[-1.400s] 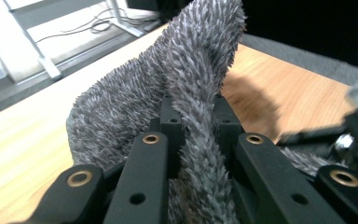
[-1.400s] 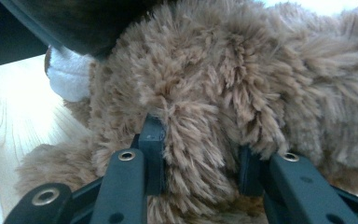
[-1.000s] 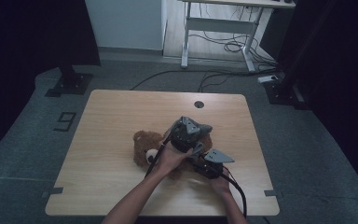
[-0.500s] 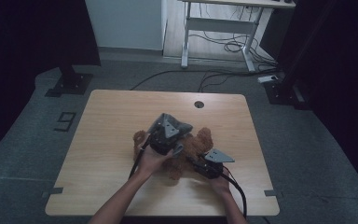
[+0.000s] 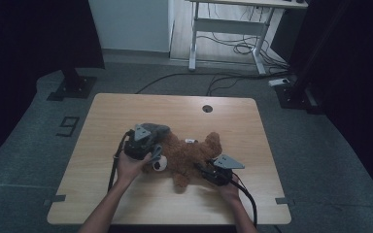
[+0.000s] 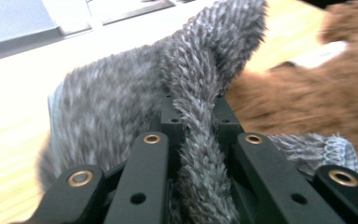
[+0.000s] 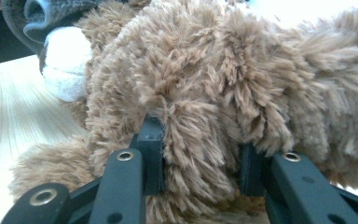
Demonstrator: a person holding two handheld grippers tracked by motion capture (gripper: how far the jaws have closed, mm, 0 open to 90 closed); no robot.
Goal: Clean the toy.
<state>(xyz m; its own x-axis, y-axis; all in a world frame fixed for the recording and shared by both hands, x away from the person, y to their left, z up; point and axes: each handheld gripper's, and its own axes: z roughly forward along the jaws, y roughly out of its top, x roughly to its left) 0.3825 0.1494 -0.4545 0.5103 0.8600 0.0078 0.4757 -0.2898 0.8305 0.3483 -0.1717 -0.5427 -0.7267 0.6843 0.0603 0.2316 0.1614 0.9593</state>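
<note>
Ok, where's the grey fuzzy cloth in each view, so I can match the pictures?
High view: the grey cloth lies left of centre, beside the left gripper, at the head end of the brown teddy bear.
Left gripper view: centre, pinched between the jaws.
Right gripper view: top left corner, above the white muzzle.
Shared landmark: the teddy bear.

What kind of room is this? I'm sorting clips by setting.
Probably a lab or recording studio, not a home: a bare wooden table on grey carpet, black curtains at the sides, a desk frame with loose cables behind, and stand bases on the floor.
</note>
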